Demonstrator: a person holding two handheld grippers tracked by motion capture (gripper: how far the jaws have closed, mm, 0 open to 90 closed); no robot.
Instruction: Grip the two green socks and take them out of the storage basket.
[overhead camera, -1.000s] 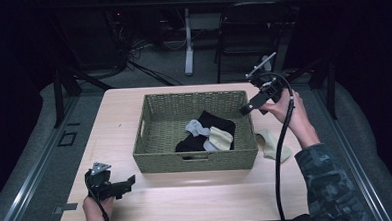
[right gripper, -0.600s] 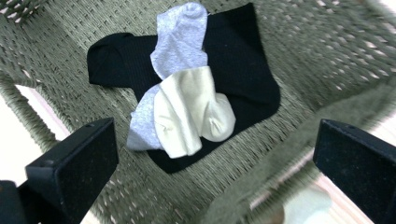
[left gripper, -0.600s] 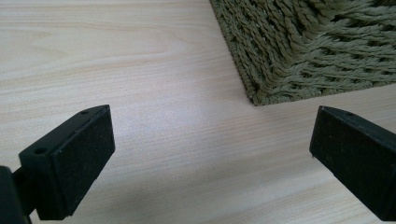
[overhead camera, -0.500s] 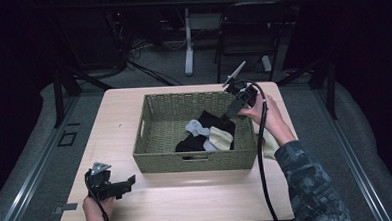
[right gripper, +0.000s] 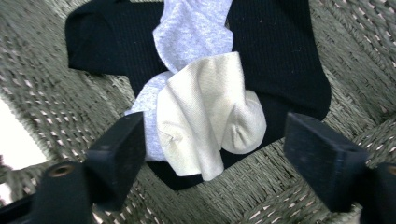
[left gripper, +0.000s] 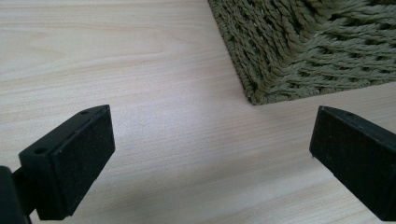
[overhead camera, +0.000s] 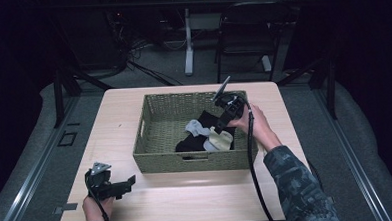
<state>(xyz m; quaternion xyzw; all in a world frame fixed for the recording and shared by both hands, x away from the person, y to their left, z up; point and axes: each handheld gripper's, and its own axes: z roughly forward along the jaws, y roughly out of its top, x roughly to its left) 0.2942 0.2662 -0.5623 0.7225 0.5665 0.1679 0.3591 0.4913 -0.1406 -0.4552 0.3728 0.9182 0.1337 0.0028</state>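
Step in hand, as judged: approach to a pick inside the woven basket (overhead camera: 155, 142). The right gripper (overhead camera: 223, 120) was poised over the basket's right half, pointed down at a small heap of socks. No contact with the cloth was observed.

Location of the items: the cream sock (right gripper: 210, 121) lay uppermost, bunched, resting on a grey sock (right gripper: 194, 28), and both lay across a black sock (right gripper: 275, 56) spread on the basket floor. In the high view the heap sat toward the right side of the basket, near its front wall.

Right gripper fingers (right gripper: 116, 158): spread wide, one to each side of the cream sock, holding nothing and touching nothing that could be seen. The gap appeared ample to straddle the bunched cream sock.

Left gripper (overhead camera: 120, 188): rested low over the worktop (overhead camera: 119, 109) at the near left corner, well apart from the heap. Its fingers (left gripper: 70, 158) were spread wide and empty, with bare wood between them and the basket's corner just ahead.

Next move, as judged: lower the right gripper until the fingers bracket the cream sock, then close on that fold alone. Risk noted: the grey sock beneath could be caught up with it.
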